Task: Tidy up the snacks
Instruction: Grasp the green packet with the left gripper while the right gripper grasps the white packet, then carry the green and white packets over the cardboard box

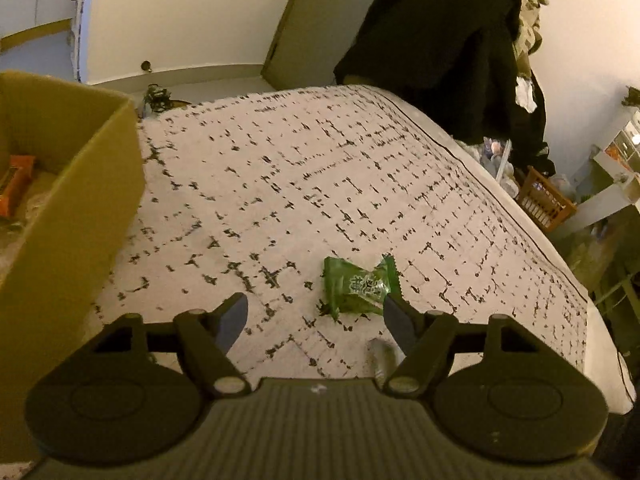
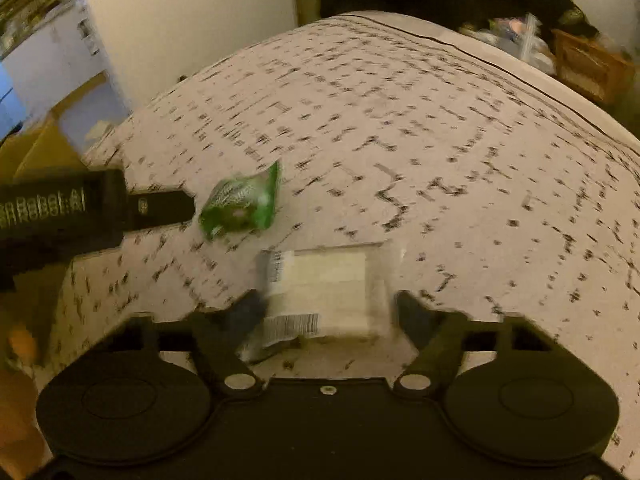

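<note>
Both grippers gape empty: left gripper [image 1: 314, 316] sits left of the green snack [image 1: 357, 289], so closing may nudge it; right gripper [image 2: 326, 312] straddles the clear pack [image 2: 328, 292].

surface: a bed [image 1: 360, 168] with a pale cover printed in broken black dashes and a dark piping line along its far edge. lying on it: a green wrapped candy [image 1: 358, 286], ends twisted, near the front; a clear packet of white wafers [image 2: 328, 292] with a barcode label, flat, near the candy but apart from it. a cardboard box [image 1: 72, 200] stands at the left side, open-topped, with an orange packet [image 1: 16, 184] inside.
</note>
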Motion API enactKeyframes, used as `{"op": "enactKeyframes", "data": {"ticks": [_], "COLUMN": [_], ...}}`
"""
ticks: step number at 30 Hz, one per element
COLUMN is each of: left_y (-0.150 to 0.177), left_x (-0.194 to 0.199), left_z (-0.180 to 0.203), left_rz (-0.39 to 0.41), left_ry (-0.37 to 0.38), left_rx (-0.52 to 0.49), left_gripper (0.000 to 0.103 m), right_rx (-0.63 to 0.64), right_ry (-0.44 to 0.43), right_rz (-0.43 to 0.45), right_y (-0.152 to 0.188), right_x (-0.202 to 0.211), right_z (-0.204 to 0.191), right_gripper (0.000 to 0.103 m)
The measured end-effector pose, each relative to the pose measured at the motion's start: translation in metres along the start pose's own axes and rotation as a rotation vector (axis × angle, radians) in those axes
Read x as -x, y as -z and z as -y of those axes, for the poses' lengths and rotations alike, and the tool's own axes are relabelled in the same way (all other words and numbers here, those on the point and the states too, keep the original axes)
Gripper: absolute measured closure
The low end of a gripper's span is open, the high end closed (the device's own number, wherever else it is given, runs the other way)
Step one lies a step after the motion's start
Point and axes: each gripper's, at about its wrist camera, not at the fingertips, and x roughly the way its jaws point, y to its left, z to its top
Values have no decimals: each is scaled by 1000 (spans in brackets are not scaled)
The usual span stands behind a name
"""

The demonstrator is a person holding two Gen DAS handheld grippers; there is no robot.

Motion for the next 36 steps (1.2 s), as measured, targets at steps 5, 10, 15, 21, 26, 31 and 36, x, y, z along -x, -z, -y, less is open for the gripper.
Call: {"op": "enactKeyframes", "data": {"ticks": [5,10,15,21,26,31,36], "left_y": [0,0,-1,7,4,9,4], "left_x": [-20,-40,-51,-57,-52,-33,-2], "left_z": [7,17,29,40,40,34,34], "left_rz": [-20,-36,-40,-8,-23,-22,21], "left_ry": [23,35,32,-34,-61,-75,-70], "left_rx": [-4,-27,-59,-91,-103,-110,-133], "left_gripper": [27,27,27,35,68,70,70], "right_rx": [-30,-34,-27,93,90,90,65], "right_ry": [48,71,88,136,156,167,142], "right_rz": [-3,4,6,4,11,26,95], "right_y": [-7,-7,-7,-1,-5,-4,-6], "right_x": [2,2,1,-7,-2,5,29], "right_z": [10,19,21,6,7,5,2], "right_gripper": [50,50,34,32,48,51,51]}}
